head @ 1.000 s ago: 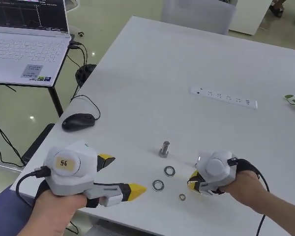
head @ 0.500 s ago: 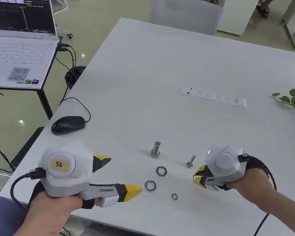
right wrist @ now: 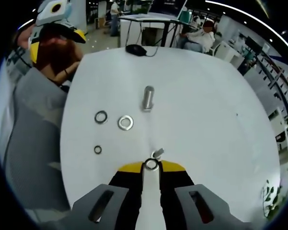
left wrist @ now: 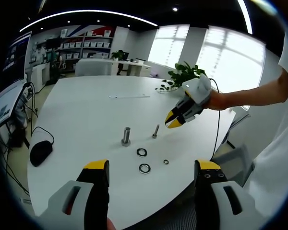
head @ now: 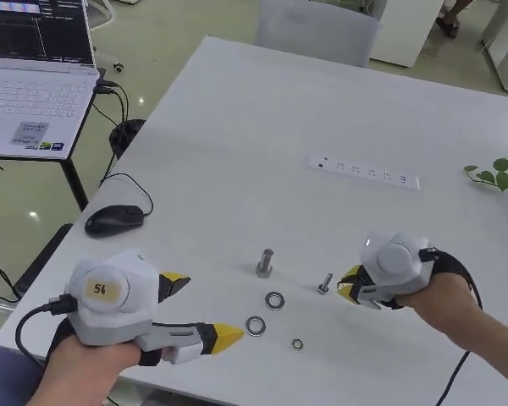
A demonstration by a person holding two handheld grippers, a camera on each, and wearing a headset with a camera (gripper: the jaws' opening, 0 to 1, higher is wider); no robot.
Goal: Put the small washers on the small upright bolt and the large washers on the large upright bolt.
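The large bolt [head: 264,262] and the small bolt [head: 325,282] stand upright on the white table [head: 237,152]. Two large washers [head: 274,299] [head: 255,325] and a small washer [head: 297,344] lie flat in front of them. My right gripper [head: 349,284] is just right of the small bolt. In the right gripper view it [right wrist: 151,167] is shut on a small washer [right wrist: 151,164], with the small bolt [right wrist: 158,153] right beyond its tips. My left gripper [head: 205,304] hovers open at the front left, nothing between its fingers [left wrist: 96,167].
A black mouse [head: 113,221] lies at the table's left edge. A white power strip [head: 361,172] lies further back. A laptop [head: 34,93] sits on a side stand to the left, and a plant [head: 495,173] shows at the right edge.
My right gripper has moved right and away from the front edge, still shut, uncovering the small bolt beside its tips. The left gripper has hardly moved. The head camera has shifted.
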